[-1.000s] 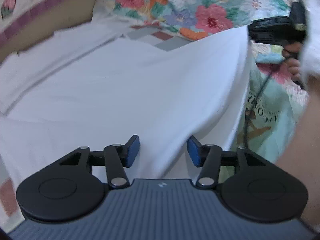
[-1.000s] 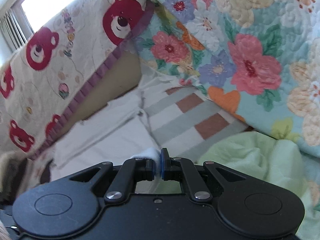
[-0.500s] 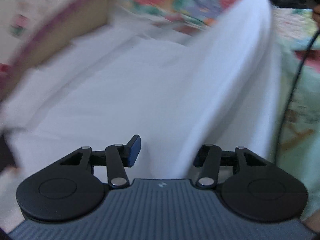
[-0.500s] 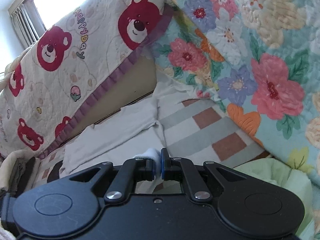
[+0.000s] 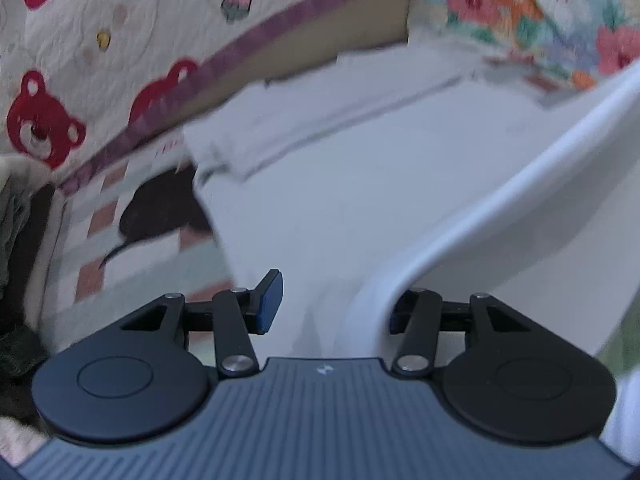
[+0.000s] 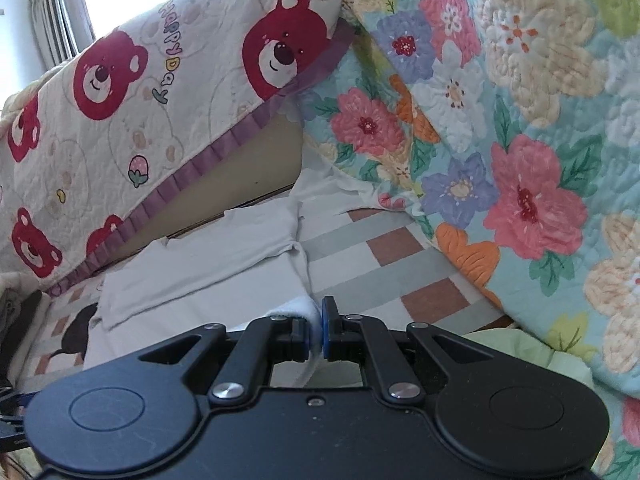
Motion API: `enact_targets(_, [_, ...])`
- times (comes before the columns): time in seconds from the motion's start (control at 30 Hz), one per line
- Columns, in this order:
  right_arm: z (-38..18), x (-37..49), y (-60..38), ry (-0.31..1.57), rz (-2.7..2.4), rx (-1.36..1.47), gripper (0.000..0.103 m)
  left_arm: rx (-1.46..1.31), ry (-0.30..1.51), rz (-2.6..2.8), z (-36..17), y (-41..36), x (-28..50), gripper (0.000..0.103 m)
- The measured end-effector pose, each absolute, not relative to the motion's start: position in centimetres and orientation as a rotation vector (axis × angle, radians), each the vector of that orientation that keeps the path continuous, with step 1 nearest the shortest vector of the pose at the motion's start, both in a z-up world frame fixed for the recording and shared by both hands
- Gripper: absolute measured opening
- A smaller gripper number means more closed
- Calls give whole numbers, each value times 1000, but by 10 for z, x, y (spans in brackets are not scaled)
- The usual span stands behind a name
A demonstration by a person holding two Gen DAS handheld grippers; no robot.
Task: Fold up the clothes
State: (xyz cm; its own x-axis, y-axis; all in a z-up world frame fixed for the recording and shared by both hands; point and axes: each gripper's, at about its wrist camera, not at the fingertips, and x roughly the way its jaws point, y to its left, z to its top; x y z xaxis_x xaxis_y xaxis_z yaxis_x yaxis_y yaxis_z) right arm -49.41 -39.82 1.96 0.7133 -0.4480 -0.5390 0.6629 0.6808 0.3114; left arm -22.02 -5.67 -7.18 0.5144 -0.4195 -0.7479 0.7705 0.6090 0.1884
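Observation:
A white garment (image 5: 360, 180) lies spread on the bed, one sleeve folded across its far part. A raised fold (image 5: 500, 208) of it runs from the upper right down into my left gripper (image 5: 332, 308). The jaws stand apart. The blue left pad (image 5: 268, 300) is clear of the cloth, and the right finger is hidden behind the fold. In the right wrist view my right gripper (image 6: 316, 332) is shut on a bunched white edge (image 6: 296, 308) of the same garment (image 6: 200, 272), held a little above the bed.
A bear-print quilt (image 6: 140, 100) rises along the left and a floral quilt (image 6: 520, 120) along the right. The bed's checkered sheet (image 6: 380, 260) shows between them. A pale green cloth (image 6: 520, 348) lies at the near right. A dark patch (image 5: 160, 208) marks the sheet left of the garment.
My left gripper swung left toward the bear quilt, and the raised fold now covers its right finger. My right gripper rose slightly, still shut on the white edge.

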Motion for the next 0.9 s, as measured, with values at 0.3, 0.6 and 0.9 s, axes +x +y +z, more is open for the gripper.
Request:
enact_targets(0.3, [27,-494,-394,447,-651,481,6,546,804,-646,-67,0,-206,49])
enact_targets(0.6, [13,-491,-397,484,-668,486,6,441,874,-683,-66,10,-179,50])
enact_targets(0.9, [10,-494,-402,495,-690,507,6,325,1221,-788,-105,24,-184,48])
